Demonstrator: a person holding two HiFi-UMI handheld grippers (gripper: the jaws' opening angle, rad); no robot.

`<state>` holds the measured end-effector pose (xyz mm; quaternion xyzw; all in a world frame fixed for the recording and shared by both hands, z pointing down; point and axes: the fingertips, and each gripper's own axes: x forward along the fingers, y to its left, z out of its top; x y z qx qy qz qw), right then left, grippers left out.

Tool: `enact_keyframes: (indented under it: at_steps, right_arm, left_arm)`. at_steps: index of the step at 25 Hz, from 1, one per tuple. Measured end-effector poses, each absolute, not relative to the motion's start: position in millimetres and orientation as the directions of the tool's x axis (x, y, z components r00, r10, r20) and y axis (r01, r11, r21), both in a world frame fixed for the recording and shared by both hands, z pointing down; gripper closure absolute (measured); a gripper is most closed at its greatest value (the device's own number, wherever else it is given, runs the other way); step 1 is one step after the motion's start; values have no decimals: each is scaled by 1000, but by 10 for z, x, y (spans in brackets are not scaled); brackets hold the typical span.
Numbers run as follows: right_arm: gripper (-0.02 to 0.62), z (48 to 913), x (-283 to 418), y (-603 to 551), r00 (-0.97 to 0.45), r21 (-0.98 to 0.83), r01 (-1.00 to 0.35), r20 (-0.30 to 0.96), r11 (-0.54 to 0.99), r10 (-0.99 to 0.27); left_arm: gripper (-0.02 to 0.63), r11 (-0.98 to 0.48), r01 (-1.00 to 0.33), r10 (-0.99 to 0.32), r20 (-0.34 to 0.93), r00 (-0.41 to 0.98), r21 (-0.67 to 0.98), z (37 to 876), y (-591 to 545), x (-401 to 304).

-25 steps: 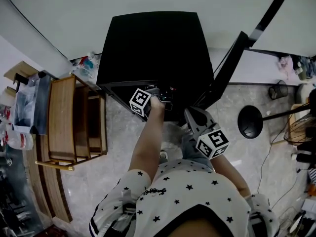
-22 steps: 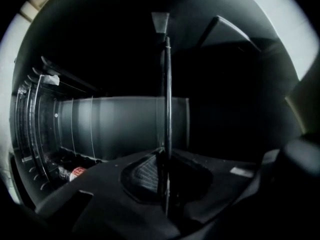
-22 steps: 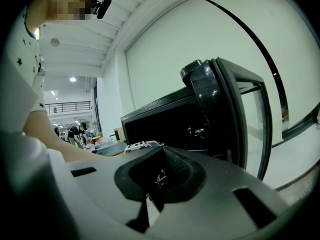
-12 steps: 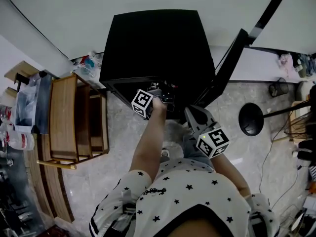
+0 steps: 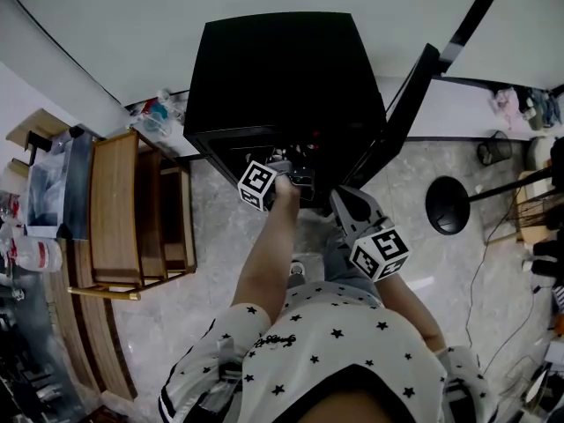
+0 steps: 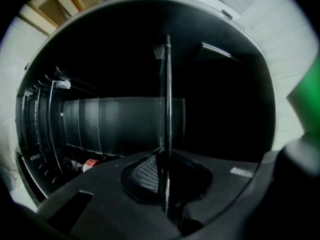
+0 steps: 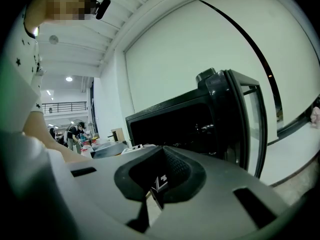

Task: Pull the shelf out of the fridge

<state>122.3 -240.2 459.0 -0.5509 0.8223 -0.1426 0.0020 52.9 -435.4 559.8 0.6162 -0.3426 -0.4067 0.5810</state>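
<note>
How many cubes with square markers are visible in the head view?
2. One cube sits on the left gripper at the fridge opening. The other cube sits on the right gripper, lower right, outside the fridge. None seems hidden.

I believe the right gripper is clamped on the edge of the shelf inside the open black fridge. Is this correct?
No: it is the left gripper that is clamped on the edge of the shelf inside the open black fridge. The left gripper view shows this. The right gripper is shut, empty.
</note>
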Motion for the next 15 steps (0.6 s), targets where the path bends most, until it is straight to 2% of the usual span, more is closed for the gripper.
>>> enact_keyframes:
  at_steps: [15]
  right_arm:
    - [601,4624,1085,-2107,-328,-233,-928,152,289,-932]
  left_arm:
    - [581,-87,71,-877,-110,467,994,5602,-3983,446]
